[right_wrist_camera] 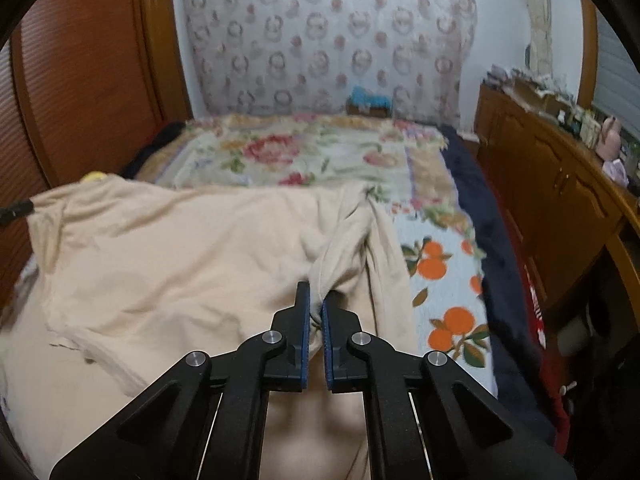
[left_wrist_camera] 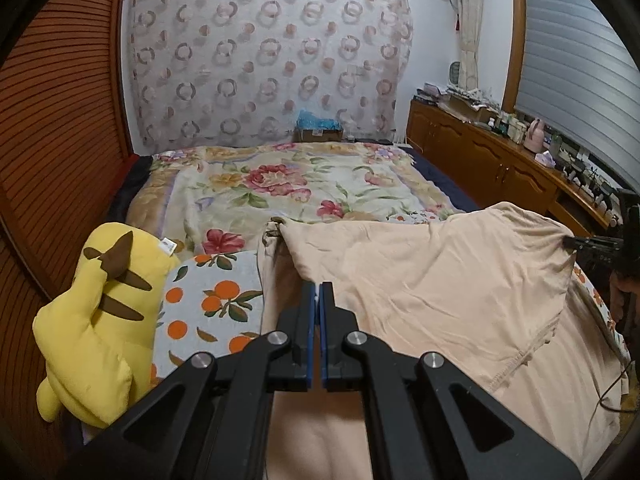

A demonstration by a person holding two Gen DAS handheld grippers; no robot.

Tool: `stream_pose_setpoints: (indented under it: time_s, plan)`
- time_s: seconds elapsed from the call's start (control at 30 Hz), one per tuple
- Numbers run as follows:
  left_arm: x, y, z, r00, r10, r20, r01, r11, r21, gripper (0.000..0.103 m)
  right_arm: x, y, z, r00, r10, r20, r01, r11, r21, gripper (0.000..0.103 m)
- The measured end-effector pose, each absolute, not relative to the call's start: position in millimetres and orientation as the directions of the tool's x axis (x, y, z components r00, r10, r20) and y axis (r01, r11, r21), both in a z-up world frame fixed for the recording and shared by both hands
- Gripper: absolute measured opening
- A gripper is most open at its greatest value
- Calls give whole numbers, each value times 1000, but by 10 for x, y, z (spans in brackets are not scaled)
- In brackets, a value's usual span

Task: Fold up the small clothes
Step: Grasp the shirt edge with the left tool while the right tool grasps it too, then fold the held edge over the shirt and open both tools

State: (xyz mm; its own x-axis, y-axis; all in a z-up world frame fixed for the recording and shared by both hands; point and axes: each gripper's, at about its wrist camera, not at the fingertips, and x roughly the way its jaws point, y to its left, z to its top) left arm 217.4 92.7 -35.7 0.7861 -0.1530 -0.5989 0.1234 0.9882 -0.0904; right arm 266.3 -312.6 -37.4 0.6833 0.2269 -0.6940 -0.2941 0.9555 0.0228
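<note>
Both hand-held grippers (left [left_wrist_camera: 319, 292], right [right_wrist_camera: 316, 300]) pinch the beige garment [left_wrist_camera: 420, 280].

A home bedroom: bed [left_wrist_camera: 280, 184], plush toy [left_wrist_camera: 96, 320], wooden cabinets [left_wrist_camera: 480, 156].

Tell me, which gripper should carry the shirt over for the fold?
Either could, probably both together. The left gripper and the right gripper are each shut on an end of the shirt. Its cloth hangs between them over the bed, so neither is clearly better placed.
</note>
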Motion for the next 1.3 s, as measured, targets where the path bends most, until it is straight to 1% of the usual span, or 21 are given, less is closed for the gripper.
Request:
stream_pose_setpoints:
  time_s: [0.13,0.3,0.47,0.6,0.83,1.03,1.1,1.17,1.23,1.3]
  plan:
    - [1998,957,-253,808,-145,-572,114,989,-90,0,2448,-3219,-114,722,260,-641,-301,953,47,2]
    - [1768,999,-93,835,-130,-535,101,991,-85,0,2207,-3224,154,747,284,-601,-321,946,49,2]
    - [1480,1046,18,852,-119,-510,87,992,-86,0,1928,-3192,371,762,303,-572,-344,938,39,2]
    - [1197,1090,-1,854,-111,-508,76,993,-90,0,1653,-3223,489,762,323,-561,-361,932,46,2]
    - [707,1165,-72,849,-120,-515,69,991,-117,0,1056,-3313,584,734,352,-581,-398,916,51,2]
    - [285,1281,61,861,-124,-494,58,987,-147,0,634,-3451,768,725,372,-579,-407,910,74,2]
    - [194,1305,69,858,-117,-500,52,988,-143,0,543,-3519,806,726,367,-581,-399,914,78,2]
    - [145,1317,2,846,-102,-523,40,991,-130,0,477,-3555,742,714,351,-606,-394,917,67,2]
    - [123,1313,-142,831,-78,-551,18,993,-114,0,458,-3585,527,687,314,-655,-374,926,52,3]
    - [122,1310,-330,810,-79,-581,10,993,-121,0,465,-3603,277,656,287,-698,-359,932,46,4]
